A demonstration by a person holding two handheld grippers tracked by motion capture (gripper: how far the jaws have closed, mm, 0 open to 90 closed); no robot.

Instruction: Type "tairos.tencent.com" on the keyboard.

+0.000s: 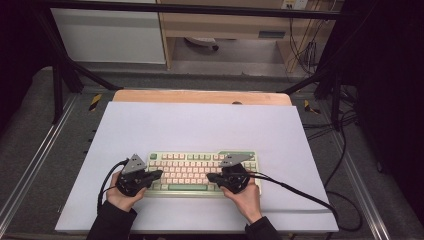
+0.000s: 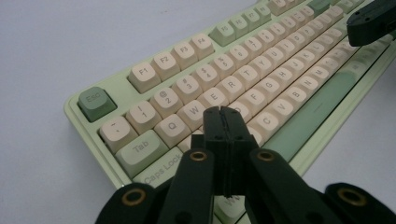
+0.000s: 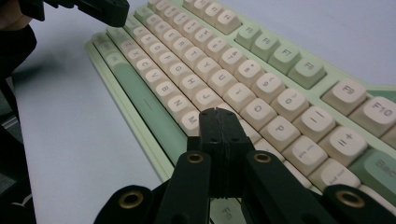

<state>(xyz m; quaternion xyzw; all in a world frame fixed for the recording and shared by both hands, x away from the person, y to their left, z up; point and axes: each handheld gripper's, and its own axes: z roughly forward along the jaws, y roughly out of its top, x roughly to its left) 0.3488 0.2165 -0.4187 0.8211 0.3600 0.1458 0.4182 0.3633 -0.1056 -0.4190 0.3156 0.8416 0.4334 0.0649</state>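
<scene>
The keyboard [image 1: 202, 172] lies in the lower middle of the high view, on the white table cover [image 1: 200, 125]. Both grippers hover over it with jaws clenched on nothing: the left gripper [image 2: 223, 112] over the keys beside Caps Lock [image 2: 161, 169], the right gripper [image 3: 219, 114] over the keys under the P key [image 3: 279, 130]. To type well, I think each closed tip should come straight down on one key only, press lightly, and lift before it moves sideways.
</scene>
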